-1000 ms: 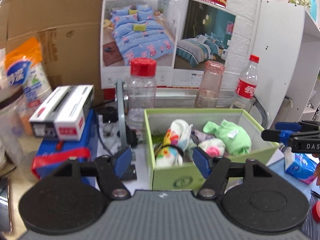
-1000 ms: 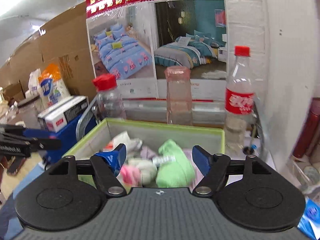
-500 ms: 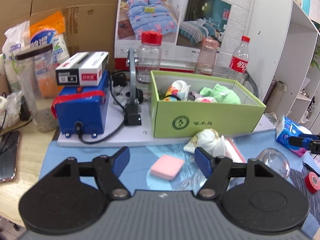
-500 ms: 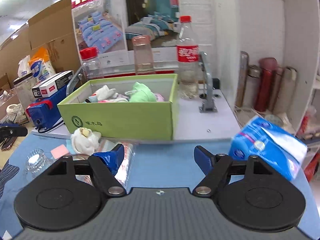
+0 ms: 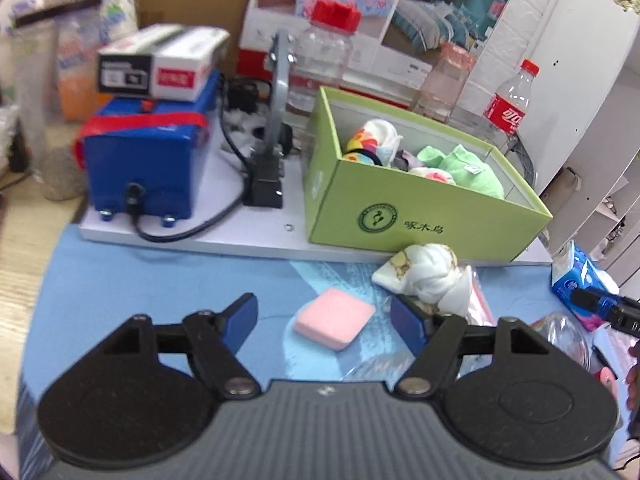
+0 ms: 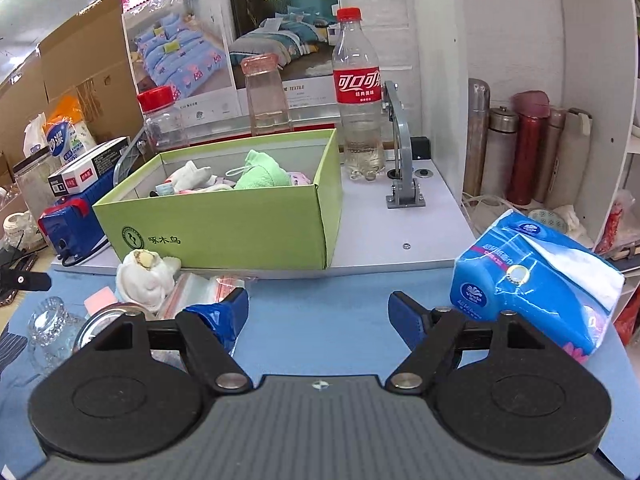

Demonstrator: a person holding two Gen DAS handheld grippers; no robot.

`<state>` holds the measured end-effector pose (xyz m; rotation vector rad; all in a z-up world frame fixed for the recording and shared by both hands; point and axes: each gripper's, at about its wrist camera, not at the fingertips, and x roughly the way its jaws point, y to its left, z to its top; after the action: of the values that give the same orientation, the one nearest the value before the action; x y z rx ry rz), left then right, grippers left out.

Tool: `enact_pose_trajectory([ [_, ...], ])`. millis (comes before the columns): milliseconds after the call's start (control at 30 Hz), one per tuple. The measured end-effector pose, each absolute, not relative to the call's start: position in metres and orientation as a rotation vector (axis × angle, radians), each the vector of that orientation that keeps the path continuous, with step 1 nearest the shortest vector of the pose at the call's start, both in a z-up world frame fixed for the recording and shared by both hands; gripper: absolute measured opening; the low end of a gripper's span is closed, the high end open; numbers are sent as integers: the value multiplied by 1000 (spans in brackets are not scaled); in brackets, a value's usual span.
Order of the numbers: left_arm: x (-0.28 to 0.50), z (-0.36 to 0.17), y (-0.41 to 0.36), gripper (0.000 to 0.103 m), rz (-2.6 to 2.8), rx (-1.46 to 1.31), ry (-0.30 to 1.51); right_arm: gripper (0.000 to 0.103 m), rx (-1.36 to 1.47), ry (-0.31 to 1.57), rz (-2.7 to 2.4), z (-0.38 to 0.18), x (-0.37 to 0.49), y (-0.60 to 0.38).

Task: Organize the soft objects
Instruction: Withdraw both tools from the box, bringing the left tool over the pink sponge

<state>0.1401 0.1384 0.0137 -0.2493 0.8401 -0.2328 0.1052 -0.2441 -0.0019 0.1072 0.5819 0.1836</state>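
Two grippers hang over the blue mat [image 5: 120, 280], each with its blue-tipped fingers spread wide and nothing between them. The left gripper [image 5: 324, 320] points at a pink sponge [image 5: 335, 323] lying flat on the mat just beyond its tips. A white knotted cloth bundle [image 5: 424, 276] rests on the mat to the right of the sponge, touching the near wall of the green box [image 5: 420, 216]. Inside the box lie a green cloth [image 5: 468, 170], a floral sock roll [image 5: 372, 140] and other soft pieces. The right gripper [image 6: 318, 312] sits over bare mat, with a blue tissue pack [image 6: 528, 276] to its right and a clear zip bag [image 6: 192, 286] beside its left finger.
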Motion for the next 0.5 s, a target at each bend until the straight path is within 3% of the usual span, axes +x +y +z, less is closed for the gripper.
enact_pose_trajectory([
  [233,207,-19,109,74,-341,-195,1050,63,116,610,168,-9,124,-252],
  [500,210,-28,99,75,-346,10,1080,64,99,635,211,-3,149,-240],
])
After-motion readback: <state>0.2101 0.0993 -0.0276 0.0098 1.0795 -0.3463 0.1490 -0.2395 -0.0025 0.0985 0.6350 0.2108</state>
